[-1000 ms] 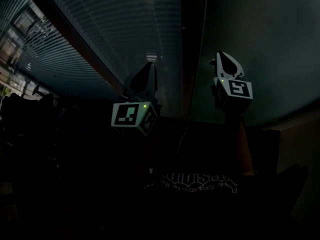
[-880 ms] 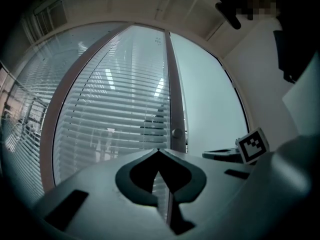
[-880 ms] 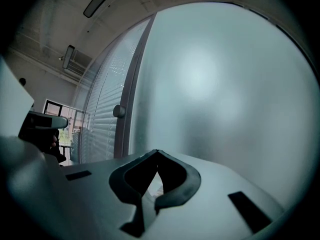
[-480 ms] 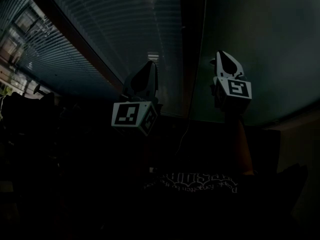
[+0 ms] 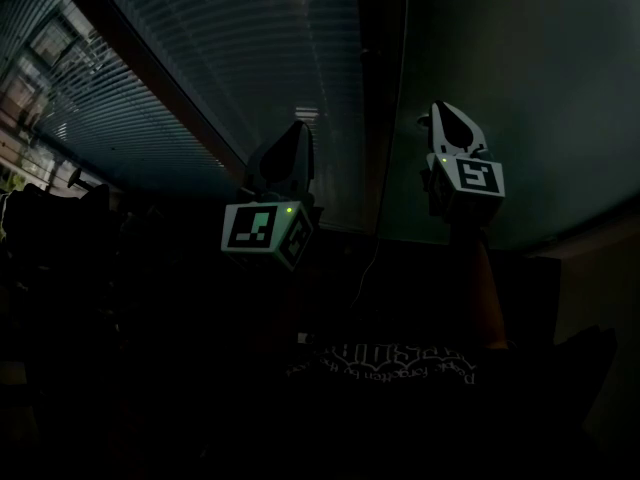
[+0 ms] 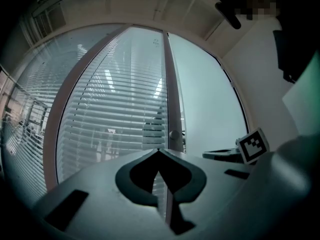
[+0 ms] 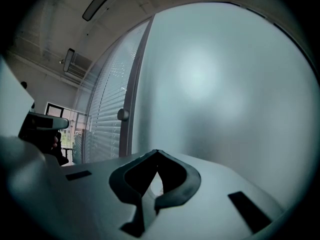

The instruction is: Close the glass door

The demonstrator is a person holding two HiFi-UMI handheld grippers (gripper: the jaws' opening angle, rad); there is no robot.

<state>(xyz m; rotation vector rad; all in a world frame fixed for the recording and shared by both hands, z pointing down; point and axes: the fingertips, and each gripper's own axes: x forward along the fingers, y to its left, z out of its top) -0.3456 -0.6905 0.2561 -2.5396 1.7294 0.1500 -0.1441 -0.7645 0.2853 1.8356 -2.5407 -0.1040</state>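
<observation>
Head view, dim: the frosted glass door [image 5: 500,68] fills the upper right, with its upright frame [image 5: 385,98] at centre and slatted blinds [image 5: 220,58] at upper left. The right gripper [image 5: 445,116] stands before the pane, jaws pressed together on nothing. The left gripper [image 5: 298,133], likewise closed and empty, sits left of the frame, before the blinds. A round knob [image 7: 122,115] sits on the frame.

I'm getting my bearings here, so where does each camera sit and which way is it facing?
Head view: on the person's head, facing dim blinds; left claw and right claw both raised.
Left gripper view: on the left claw, along shut jaws toward the blinds and a round knob; the right claw's marker cube at right.
Right gripper view: on the right claw, along shut jaws toward frosted glass.
Shared: both gripper views show the knob.
</observation>
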